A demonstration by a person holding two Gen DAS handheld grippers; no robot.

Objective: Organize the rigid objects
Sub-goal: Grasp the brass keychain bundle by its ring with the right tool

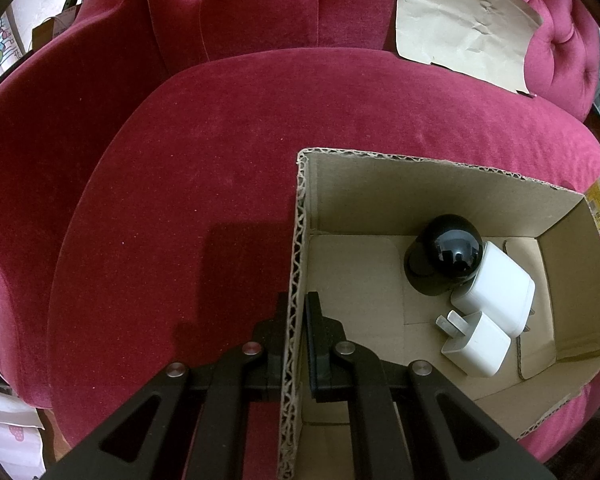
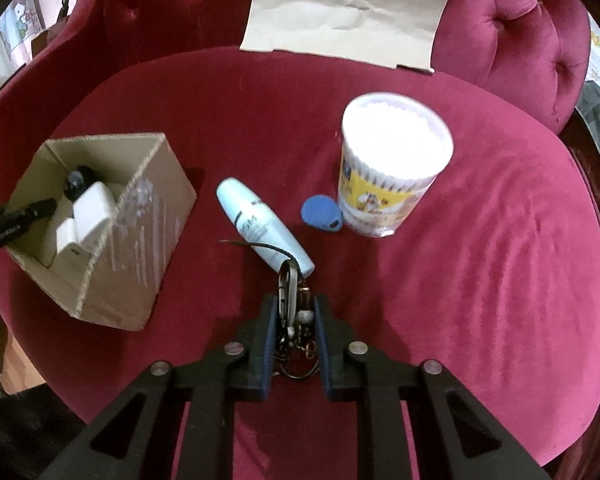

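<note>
The keyring (image 2: 293, 312) hangs pinched between the pads of the right tool (image 2: 294, 316), just above the red seat (image 2: 480, 260); its carabiner pokes out past the fingertips, while its lower rings and charms tangle in shadow and are hard to make out. The jaws are nearly together on it. Just beyond lies a pale blue bottle (image 2: 260, 224), its near end hidden behind the carabiner. A blue tag (image 2: 320, 210) lies beside a swab tub (image 2: 392, 168).

The left tool (image 1: 298, 320) is pressed together on the near wall of the box (image 1: 296, 240), one finger inside, one outside. Inside lie a black ball-shaped device (image 1: 444, 260) and two white chargers (image 1: 496, 292), the larger partly covering the ball's base. The box's right end is cut off by the frame edge.
</note>
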